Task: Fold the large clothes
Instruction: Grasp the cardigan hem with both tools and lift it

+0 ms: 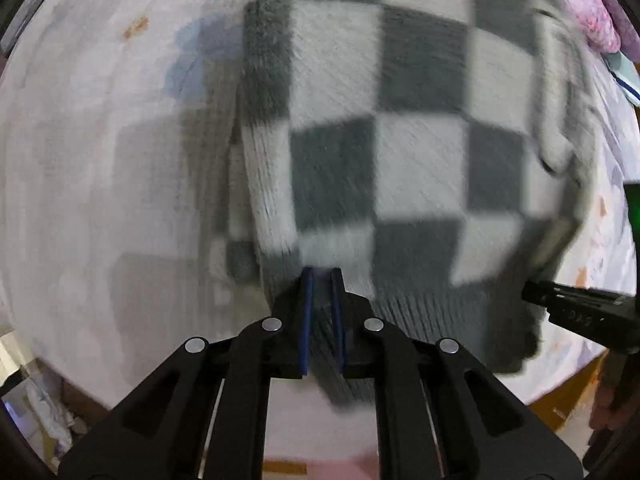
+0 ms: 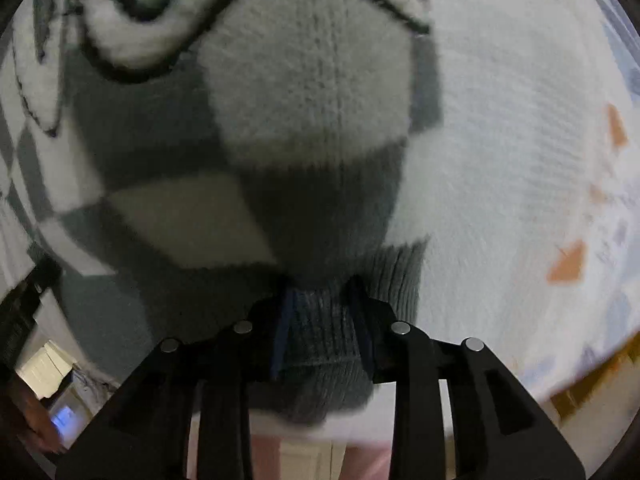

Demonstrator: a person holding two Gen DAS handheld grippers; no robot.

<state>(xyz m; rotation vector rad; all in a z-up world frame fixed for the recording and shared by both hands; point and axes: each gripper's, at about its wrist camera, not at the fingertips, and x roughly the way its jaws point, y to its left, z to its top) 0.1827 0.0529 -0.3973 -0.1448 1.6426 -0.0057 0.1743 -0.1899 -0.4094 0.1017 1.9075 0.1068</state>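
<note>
A grey-and-white checkered knit sweater point(image 1: 400, 128) lies spread on a white bed sheet point(image 1: 100, 160). My left gripper point(image 1: 322, 276) is shut on its dark grey ribbed hem point(image 1: 432, 316), which is bunched between the blue pads. My right gripper point(image 2: 320, 284) is shut on the ribbed hem point(image 2: 320, 344) further along; the sweater point(image 2: 304, 92) fills that view, with a white patterned part at the top. The right gripper also shows in the left wrist view point(image 1: 576, 308) at the sweater's right edge.
The white sheet point(image 2: 500, 160) carries small orange marks point(image 2: 568, 264) and a blue patch point(image 1: 200, 56). A pink fabric point(image 1: 588, 4) lies at the far right. The bed's near edge and floor clutter point(image 1: 44, 412) show below.
</note>
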